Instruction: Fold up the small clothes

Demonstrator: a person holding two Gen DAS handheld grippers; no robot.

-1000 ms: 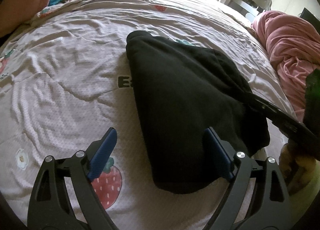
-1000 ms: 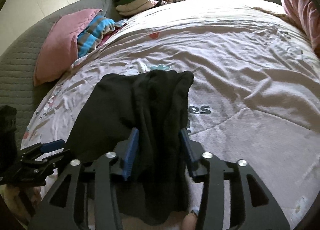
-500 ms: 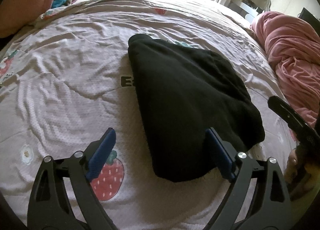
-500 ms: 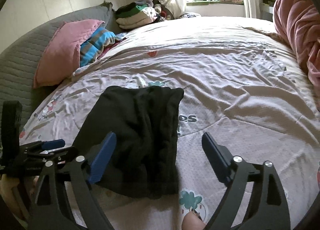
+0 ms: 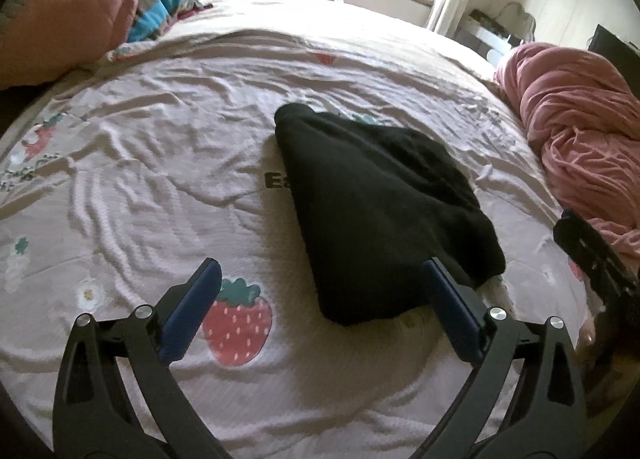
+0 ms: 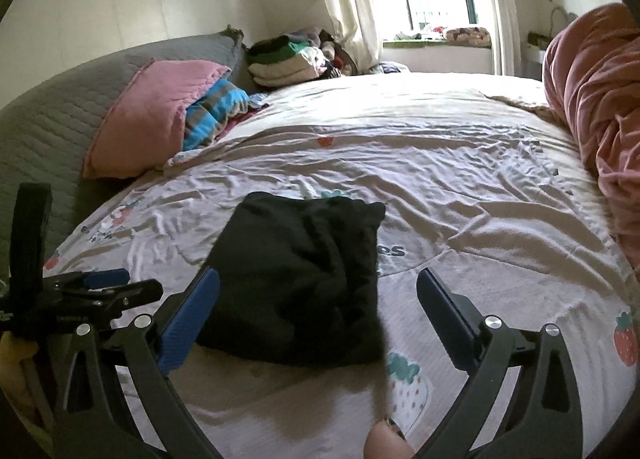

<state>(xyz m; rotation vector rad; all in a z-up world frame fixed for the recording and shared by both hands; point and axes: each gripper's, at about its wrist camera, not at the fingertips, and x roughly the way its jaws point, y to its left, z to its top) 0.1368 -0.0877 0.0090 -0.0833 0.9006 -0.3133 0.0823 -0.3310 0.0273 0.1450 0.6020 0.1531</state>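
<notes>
A black garment (image 5: 380, 211) lies folded in a compact bundle on the pale printed bedsheet (image 5: 140, 187). It also shows in the right wrist view (image 6: 304, 279). My left gripper (image 5: 320, 299) is open and empty, above the sheet just short of the garment's near edge. My right gripper (image 6: 318, 307) is open and empty, raised over the near edge of the garment. The left gripper shows at the left edge of the right wrist view (image 6: 100, 287). The right gripper's body shows at the right edge of the left wrist view (image 5: 596, 259).
A pink pillow (image 6: 152, 123) and a blue striped cloth (image 6: 212, 111) lie by the grey headboard (image 6: 60, 119). A stack of folded clothes (image 6: 288, 59) sits at the far corner. A heap of pink bedding (image 5: 580, 131) lies along the right side.
My right gripper has let go of the black garment, opened wide and pulled back upward. The garment now rests flat on the sheet. My left gripper has drawn back a little.
</notes>
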